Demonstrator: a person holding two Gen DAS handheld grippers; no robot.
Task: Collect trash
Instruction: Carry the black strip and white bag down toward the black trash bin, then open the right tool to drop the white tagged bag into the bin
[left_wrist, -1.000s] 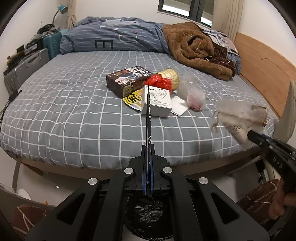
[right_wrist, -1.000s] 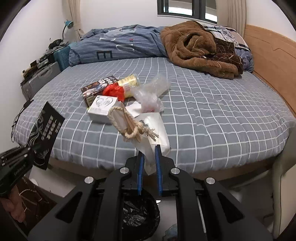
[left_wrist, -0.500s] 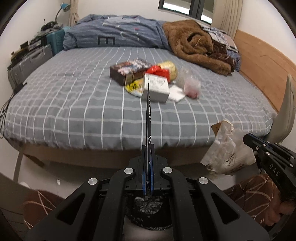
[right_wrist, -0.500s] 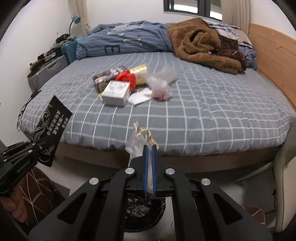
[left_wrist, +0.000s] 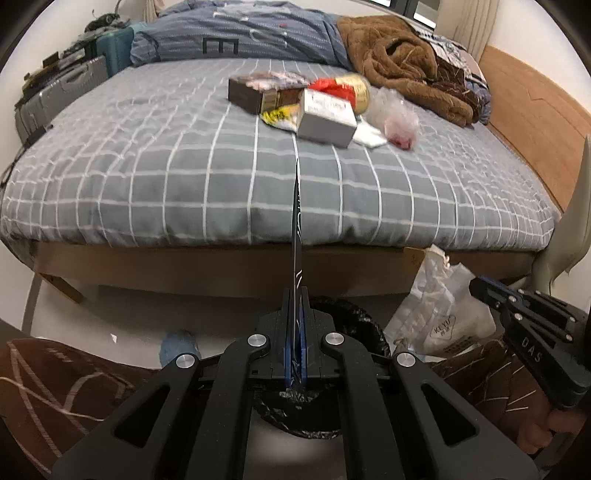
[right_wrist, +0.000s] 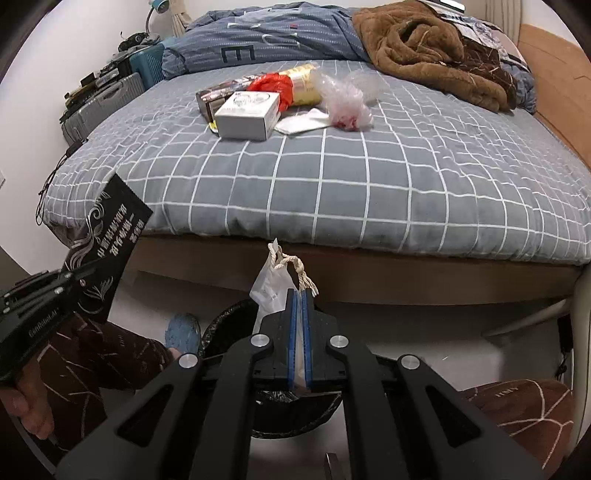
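My left gripper (left_wrist: 294, 295) is shut on a thin black packet (left_wrist: 296, 236), seen edge-on here and showing its silver print in the right wrist view (right_wrist: 107, 243). My right gripper (right_wrist: 299, 295) is shut on a white plastic bag (right_wrist: 271, 284) with a rope handle, which also hangs at the right of the left wrist view (left_wrist: 439, 314). Both hang just above a bin with a black liner (right_wrist: 221, 328) on the floor in front of the bed. On the bed lie a white box (right_wrist: 247, 116), a dark box (left_wrist: 255, 92), a red bag (right_wrist: 269, 86), a gold packet (right_wrist: 303, 86) and a clear bag (right_wrist: 345, 99).
The grey checked bed (right_wrist: 406, 177) fills the view, with a brown blanket (right_wrist: 424, 40) and a blue duvet (right_wrist: 258, 40) at the back. Suitcases (right_wrist: 99, 103) stand at the left and a wooden headboard (left_wrist: 535, 122) at the right. A person's brown-trousered legs and a blue slipper (right_wrist: 181, 332) flank the bin.
Both grippers have sunk from bed height to below the mattress edge, carrying the packet and the bag down over the bin. The right jaws have pinched tighter on the bag.
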